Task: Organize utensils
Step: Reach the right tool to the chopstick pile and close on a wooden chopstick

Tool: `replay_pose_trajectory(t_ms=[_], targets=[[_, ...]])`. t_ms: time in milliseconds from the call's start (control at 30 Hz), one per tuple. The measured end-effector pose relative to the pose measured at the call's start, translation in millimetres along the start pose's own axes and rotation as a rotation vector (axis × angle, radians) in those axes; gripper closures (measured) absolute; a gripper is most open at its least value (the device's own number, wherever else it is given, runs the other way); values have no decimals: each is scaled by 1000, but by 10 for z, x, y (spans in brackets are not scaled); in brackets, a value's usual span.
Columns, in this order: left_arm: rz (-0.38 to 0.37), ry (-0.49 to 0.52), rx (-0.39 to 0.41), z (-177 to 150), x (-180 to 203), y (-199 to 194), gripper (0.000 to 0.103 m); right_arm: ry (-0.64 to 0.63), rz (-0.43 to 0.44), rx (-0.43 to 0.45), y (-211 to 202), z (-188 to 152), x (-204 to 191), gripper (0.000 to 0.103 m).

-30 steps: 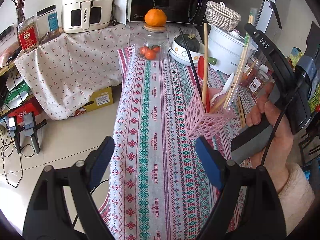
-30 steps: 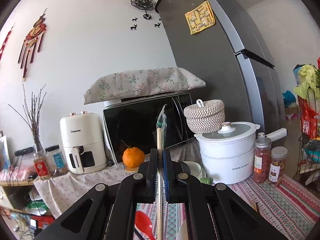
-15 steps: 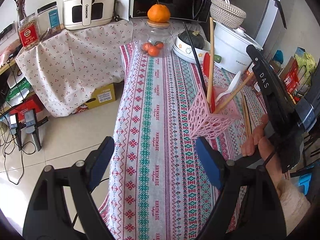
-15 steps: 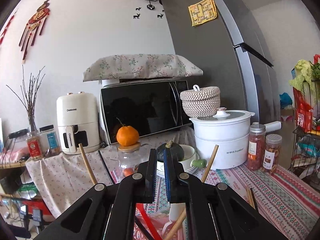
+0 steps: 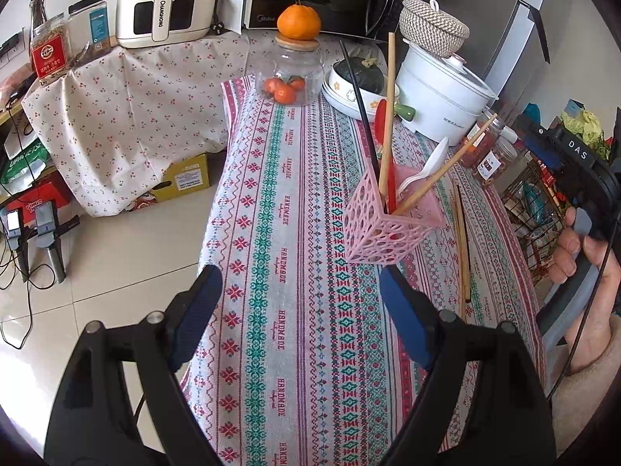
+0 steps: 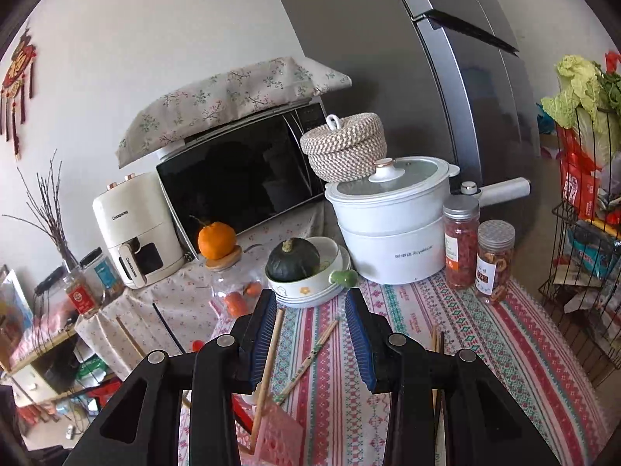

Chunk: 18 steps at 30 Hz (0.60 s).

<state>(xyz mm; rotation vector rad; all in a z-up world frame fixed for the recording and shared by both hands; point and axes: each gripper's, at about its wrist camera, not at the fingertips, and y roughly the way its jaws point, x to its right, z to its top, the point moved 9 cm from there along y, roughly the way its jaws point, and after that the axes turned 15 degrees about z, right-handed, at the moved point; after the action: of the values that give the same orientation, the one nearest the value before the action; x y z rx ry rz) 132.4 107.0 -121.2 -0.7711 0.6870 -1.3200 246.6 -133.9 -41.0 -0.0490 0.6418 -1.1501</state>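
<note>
Above the pink basket, I'm hovering my right gripper, jaws just opening, pinching nothing.
I'm holding the left gripper spread before it, over bare tablecloth.

The worktop cloth has red, green and grey stripes with little patterns, the holder is pink with round holes, one spoon is red, one spoon is white, and the pot is white.
</note>
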Motion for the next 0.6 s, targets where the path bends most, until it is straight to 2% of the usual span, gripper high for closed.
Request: replay_pose_trajectory(t_ms=[200, 267, 467, 600], targets=[[-15, -19, -28, -23, -21, 46, 20, 66, 52, -262, 454, -325, 562, 65], [-9, -24, -32, -32, -45, 66, 20, 71, 84, -313, 654, -492, 702, 65], [-3, -47, -48, -40, -123, 156, 20, -16, 138, -393, 1308, -796, 919, 65], [-5, -60, -62, -38, -147, 205, 20, -21, 151, -401, 1770, -791, 998, 65]])
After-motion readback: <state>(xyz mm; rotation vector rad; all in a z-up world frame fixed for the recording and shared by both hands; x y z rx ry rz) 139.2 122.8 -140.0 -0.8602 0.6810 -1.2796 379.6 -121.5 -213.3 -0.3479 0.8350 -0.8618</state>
